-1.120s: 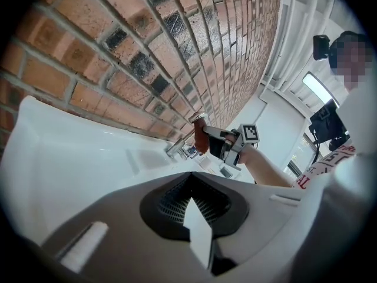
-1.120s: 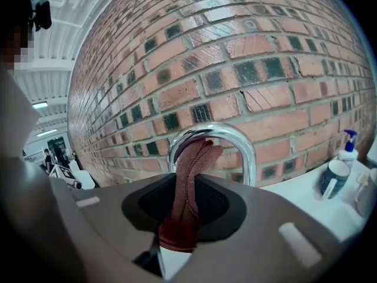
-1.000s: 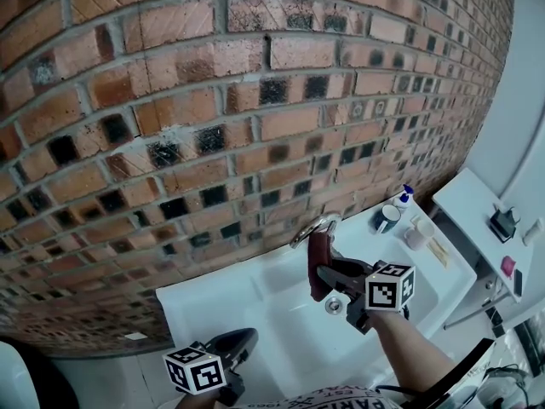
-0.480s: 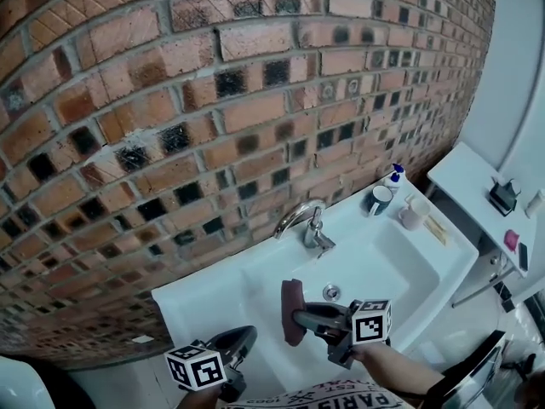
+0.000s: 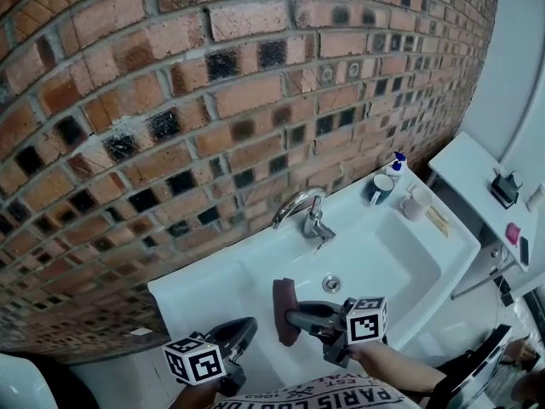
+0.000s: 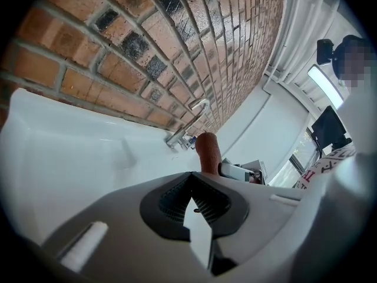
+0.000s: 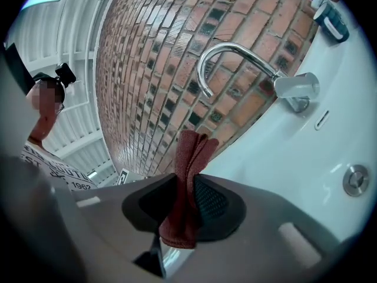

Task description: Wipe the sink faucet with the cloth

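My left tool [image 5: 242, 334] hung nearest me, jaws together on nothing. My right tool [image 5: 290, 317] clamped the red cloth [image 5: 283, 312] above the sink [image 5: 194, 285], clear of the faucet [image 5: 301, 211] beyond. I judged the wiping unfinished.

Left tongs [image 5: 244, 329] cut off below, shelf [image 5: 468, 194] items too small to identify

The right gripper [image 5: 292, 317] is now drawn back from the faucet [image 5: 313, 221], which stands well ahead of its jaws. The cloth [image 5: 283, 305] it grips no longer touches the spout.
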{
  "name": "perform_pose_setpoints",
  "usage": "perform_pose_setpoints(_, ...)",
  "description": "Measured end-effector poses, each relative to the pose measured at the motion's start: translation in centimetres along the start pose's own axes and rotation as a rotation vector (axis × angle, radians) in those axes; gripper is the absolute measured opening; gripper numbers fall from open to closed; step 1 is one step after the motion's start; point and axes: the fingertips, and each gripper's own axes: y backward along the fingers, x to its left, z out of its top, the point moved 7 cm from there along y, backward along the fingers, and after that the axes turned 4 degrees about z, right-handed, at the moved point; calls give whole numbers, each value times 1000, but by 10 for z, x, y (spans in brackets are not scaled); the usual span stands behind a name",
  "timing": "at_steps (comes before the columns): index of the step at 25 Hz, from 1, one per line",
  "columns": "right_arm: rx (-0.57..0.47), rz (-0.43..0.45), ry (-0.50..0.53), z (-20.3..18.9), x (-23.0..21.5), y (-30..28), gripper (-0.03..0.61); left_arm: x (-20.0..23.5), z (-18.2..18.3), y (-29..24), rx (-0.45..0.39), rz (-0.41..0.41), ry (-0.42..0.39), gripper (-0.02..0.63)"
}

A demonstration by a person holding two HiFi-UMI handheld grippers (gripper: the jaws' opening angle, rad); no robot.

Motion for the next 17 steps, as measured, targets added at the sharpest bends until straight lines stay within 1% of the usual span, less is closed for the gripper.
perform_pose_setpoints(17, 15, -18, -4, -4, -4, -4, 86, 4, -4, -1, 18, 7, 17, 5)
